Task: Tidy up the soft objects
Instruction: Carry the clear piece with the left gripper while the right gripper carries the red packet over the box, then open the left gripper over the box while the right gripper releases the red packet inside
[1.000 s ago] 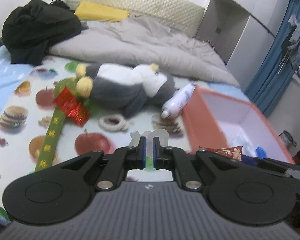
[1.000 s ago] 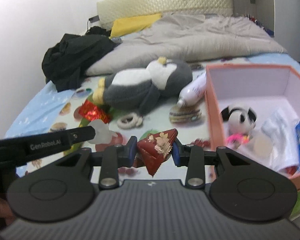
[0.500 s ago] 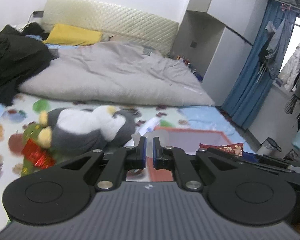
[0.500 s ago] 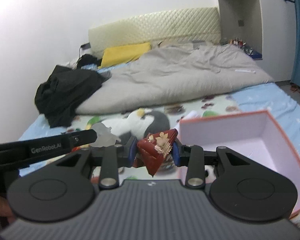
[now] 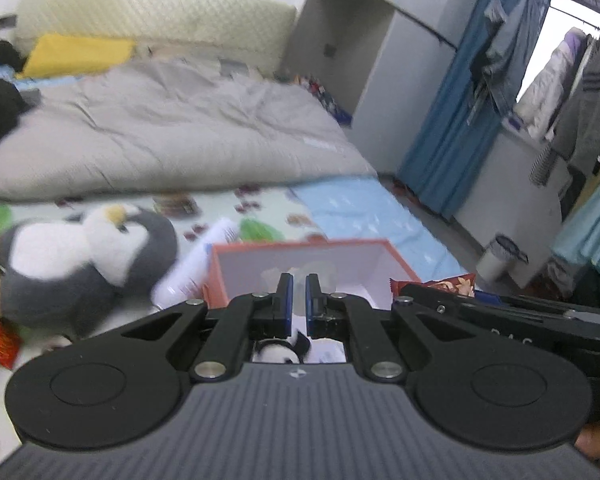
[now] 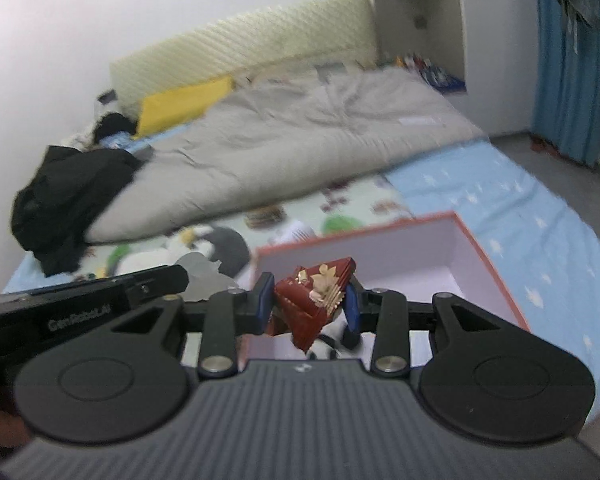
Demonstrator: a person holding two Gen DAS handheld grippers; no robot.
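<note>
Left wrist view: the left gripper (image 5: 299,294) is closed on a thin, pale, see-through piece (image 5: 299,280), too blurred to name. It hangs over the near edge of the open box (image 5: 398,256), which has orange walls and a white inside. A grey and white penguin toy (image 5: 76,256) lies on the printed sheet left of the box, a white bottle (image 5: 192,268) between them. A small black and white toy (image 5: 284,350) in the box is mostly hidden by the tool.

Right wrist view: the right gripper (image 6: 306,304) grips a dark red pouch (image 6: 316,300) with gold flowers, held above the near part of the box (image 6: 484,256). The pouch's lower tip is cut off.
</note>
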